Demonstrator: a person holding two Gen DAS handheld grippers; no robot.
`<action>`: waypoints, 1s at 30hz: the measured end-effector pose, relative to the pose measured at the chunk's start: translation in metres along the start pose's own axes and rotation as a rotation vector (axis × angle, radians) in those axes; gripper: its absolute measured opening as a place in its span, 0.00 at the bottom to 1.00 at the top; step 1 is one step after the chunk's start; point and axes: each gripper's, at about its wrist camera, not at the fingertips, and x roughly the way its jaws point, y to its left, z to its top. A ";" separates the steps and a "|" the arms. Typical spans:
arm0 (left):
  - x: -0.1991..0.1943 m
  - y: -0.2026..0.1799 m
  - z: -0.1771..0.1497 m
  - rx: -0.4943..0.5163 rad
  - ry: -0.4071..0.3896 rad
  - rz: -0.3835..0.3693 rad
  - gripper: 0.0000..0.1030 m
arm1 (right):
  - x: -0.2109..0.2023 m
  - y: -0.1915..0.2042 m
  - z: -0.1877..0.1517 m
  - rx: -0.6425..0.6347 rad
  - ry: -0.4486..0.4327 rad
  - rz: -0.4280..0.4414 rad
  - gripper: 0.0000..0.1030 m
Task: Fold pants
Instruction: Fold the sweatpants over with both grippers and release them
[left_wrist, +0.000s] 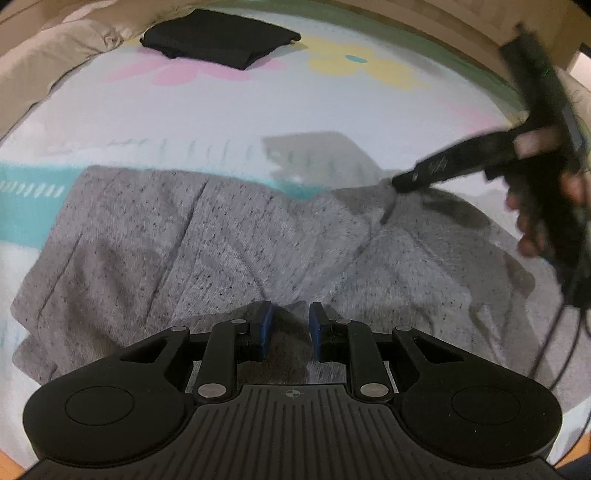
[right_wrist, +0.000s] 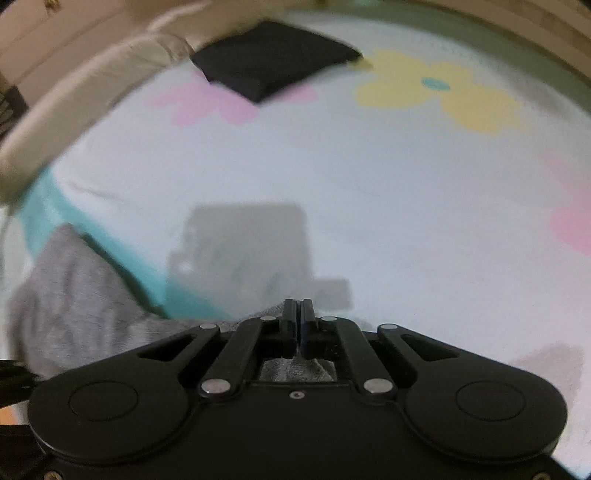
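Listing from the grey pants (left_wrist: 207, 236) outward: they lie rumpled on the bed sheet (left_wrist: 221, 118), well short of a folded black garment (left_wrist: 221, 37). Left gripper (left_wrist: 290, 326) hovers low over the pants' near edge, fingers narrowly apart, empty. Right gripper (right_wrist: 297, 325) (reaching in level at the pants' right) is clamped on a raised corner; a thin pinch could slip, likely spoiling the fold.

Heathered grey knit pants (left_wrist: 221, 236): light grey ground, fine dark flecks. White bed sheet (right_wrist: 369, 206): pink and yellow flower prints, teal centre on the yellow one, teal band with white dashes. Folded black cloth (left_wrist: 221, 37): plain. Black left gripper (left_wrist: 290, 326): blue finger pads (left_wrist: 266, 325). Beige padded border (left_wrist: 55, 48).
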 end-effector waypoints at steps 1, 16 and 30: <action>0.000 0.001 0.000 -0.003 0.004 -0.003 0.20 | 0.009 0.004 -0.002 -0.015 0.016 -0.020 0.06; -0.006 0.081 0.011 -0.198 -0.086 0.123 0.18 | -0.041 -0.017 -0.030 0.051 -0.062 -0.046 0.44; -0.015 0.081 0.005 -0.167 -0.081 0.194 0.04 | -0.001 -0.032 -0.034 0.019 0.016 -0.287 0.02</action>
